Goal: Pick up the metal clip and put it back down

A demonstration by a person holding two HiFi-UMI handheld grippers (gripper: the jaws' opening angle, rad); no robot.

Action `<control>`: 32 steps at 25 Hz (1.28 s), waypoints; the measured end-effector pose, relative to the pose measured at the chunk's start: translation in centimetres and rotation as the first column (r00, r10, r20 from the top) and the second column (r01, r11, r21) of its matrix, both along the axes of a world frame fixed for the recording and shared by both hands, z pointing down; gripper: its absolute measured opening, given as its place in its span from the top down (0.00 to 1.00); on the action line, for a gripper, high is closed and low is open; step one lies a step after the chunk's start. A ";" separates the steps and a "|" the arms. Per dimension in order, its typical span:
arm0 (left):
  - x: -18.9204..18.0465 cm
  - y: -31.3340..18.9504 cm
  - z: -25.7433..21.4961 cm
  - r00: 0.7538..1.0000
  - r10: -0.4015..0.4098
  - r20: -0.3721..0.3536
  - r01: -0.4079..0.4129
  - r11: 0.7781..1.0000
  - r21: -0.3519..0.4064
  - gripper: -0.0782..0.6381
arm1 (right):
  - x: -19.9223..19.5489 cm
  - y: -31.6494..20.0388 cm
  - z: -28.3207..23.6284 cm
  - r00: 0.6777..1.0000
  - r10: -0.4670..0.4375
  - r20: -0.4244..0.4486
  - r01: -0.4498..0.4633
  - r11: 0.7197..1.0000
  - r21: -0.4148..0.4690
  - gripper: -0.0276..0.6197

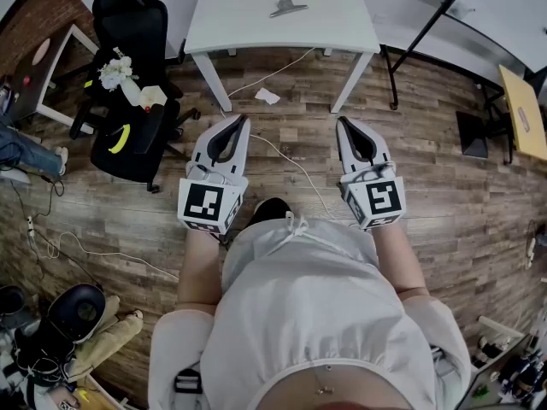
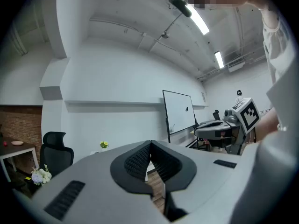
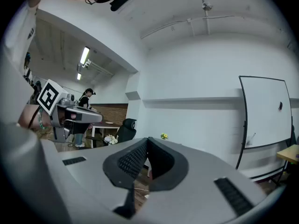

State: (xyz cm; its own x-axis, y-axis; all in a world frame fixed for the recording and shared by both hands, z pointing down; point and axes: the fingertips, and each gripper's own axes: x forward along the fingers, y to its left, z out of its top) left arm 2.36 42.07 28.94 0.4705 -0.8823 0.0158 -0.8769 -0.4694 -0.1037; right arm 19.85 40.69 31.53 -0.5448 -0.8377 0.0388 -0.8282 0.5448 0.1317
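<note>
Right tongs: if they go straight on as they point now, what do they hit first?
Probably the white table, near its front right leg; nothing stands between. The right tongs are shut and empty. Depth unclear.

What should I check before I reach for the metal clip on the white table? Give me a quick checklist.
1. Metal clip in view, lying free on the white table: ok.
2. Left gripper empty: ok, jaws together with nothing between them.
3. Right gripper empty: ok, jaws together with nothing between them.
4. Jaws open for a grab: not ok, both shut.
5. A gripper at the clip: not ok, both are held over the floor, short of the table.
6. Floor on the way bare: not ok, a paper scrap lies before the table.
</note>
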 end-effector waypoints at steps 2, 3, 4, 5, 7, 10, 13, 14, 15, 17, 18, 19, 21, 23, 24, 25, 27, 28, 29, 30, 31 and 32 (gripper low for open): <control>-0.3 -0.1 -0.3 1.000 -0.003 0.000 0.003 1.000 0.005 0.87 | -0.2 0.0 -0.3 1.000 -0.004 -0.001 0.004 1.000 0.006 0.95; -0.3 -0.1 -0.4 1.000 -0.004 0.000 0.004 1.000 0.007 0.87 | -0.2 0.0 -0.4 1.000 -0.005 -0.001 0.005 1.000 0.009 0.95; -0.3 -0.1 -0.5 1.000 -0.005 0.000 0.005 1.000 0.009 0.87 | -0.1 0.0 -0.6 1.000 -0.005 0.000 0.005 1.000 0.012 0.95; -0.3 -0.1 -0.6 1.000 -0.006 0.001 0.006 1.000 0.010 0.87 | 0.0 0.1 -0.7 1.000 -0.004 0.002 0.004 1.000 0.014 0.95; -0.1 -0.1 -0.7 1.000 -0.005 0.004 0.005 1.000 0.009 0.87 | 0.2 0.1 -0.8 1.000 -0.003 0.006 0.003 1.000 0.017 0.95; 0.2 0.0 -0.6 1.000 -0.009 0.011 0.009 1.000 0.003 0.87 | 0.4 0.1 -0.8 1.000 -0.002 0.016 0.001 1.000 0.015 0.96; 0.6 0.0 -0.5 1.000 -0.012 0.017 0.012 1.000 -0.008 0.87 | 0.7 0.1 -0.6 1.000 -0.001 0.024 0.000 1.000 0.007 0.95; 0.7 0.0 -0.4 1.000 -0.011 0.019 0.011 1.000 -0.011 0.87 | 0.8 0.0 -0.5 0.999 0.002 0.032 -0.002 1.000 0.000 0.95; 0.9 -0.1 -0.4 1.000 -0.010 0.020 0.010 1.000 -0.014 0.87 | 1.0 -0.1 -0.4 0.999 0.007 0.045 -0.007 1.000 -0.007 0.95; 1.0 -0.3 -0.2 1.000 -0.011 0.021 0.011 1.000 -0.023 0.87 | 1.2 -0.5 -0.5 0.997 0.011 0.082 -0.009 1.000 -0.016 0.95; 1.1 -0.4 -0.2 1.000 -0.014 0.021 0.015 0.999 -0.029 0.87 | 1.3 -0.7 -0.6 0.995 0.002 0.101 0.000 1.000 -0.017 0.82; 1.1 -0.5 -0.1 1.000 -0.018 0.020 0.018 0.999 -0.036 0.87 | 1.3 -0.9 -0.7 0.993 -0.009 0.116 0.011 1.000 -0.015 0.60; 1.0 -0.9 0.0 1.000 -0.024 0.016 0.025 0.999 -0.046 0.87 | 1.5 -1.7 -1.0 0.993 -0.008 0.120 0.009 1.000 -0.008 0.38; 0.8 -1.6 0.2 0.999 -0.030 0.015 0.031 0.998 -0.052 0.87 | 1.8 -2.8 -1.1 0.994 0.013 0.111 -0.013 1.000 0.000 0.31; 0.7 -2.0 0.3 0.999 -0.032 0.014 0.033 0.998 -0.055 0.87 | 2.0 -3.5 -1.1 0.994 0.020 0.112 -0.020 1.000 -0.001 0.31; 0.5 -2.6 0.4 0.999 -0.034 0.015 0.034 0.998 -0.059 0.87 | 2.0 -4.3 -1.0 0.993 0.025 0.116 -0.024 1.000 -0.007 0.30; -0.1 -3.8 1.0 0.999 -0.034 0.018 0.035 0.997 -0.071 0.87 | 1.8 -5.8 -0.5 0.992 0.031 0.124 -0.027 0.999 -0.032 0.30; -0.4 -4.5 1.2 0.999 -0.034 0.021 0.035 0.996 -0.078 0.87 | 1.5 -6.5 -0.2 0.992 0.034 0.123 -0.029 0.998 -0.047 0.30; -0.8 -5.3 1.5 0.999 -0.033 0.021 0.035 0.996 -0.084 0.87 | 1.2 -7.3 0.3 0.992 0.037 0.119 -0.030 0.998 -0.061 0.30; -1.2 -6.3 1.6 0.999 -0.032 0.020 0.034 0.996 -0.087 0.87 | 0.8 -8.1 0.7 0.993 0.038 0.112 -0.030 0.997 -0.073 0.30; -1.6 -7.4 1.7 0.999 -0.030 0.016 0.031 0.996 -0.087 0.87 | 0.4 -9.0 1.0 0.994 0.038 0.105 -0.030 0.996 -0.081 0.30; -2.0 -8.6 1.7 1.000 -0.026 0.013 0.027 0.996 -0.086 0.87 | -0.1 -10.0 1.3 0.995 0.039 0.097 -0.030 0.996 -0.086 0.30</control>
State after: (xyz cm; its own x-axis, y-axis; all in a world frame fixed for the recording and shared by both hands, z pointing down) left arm 0.35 33.44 30.66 0.4459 -0.8897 0.0978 -0.8883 -0.4533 -0.0739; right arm 19.75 30.69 32.87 -0.5203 -0.8520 0.0583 -0.8533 0.5214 0.0035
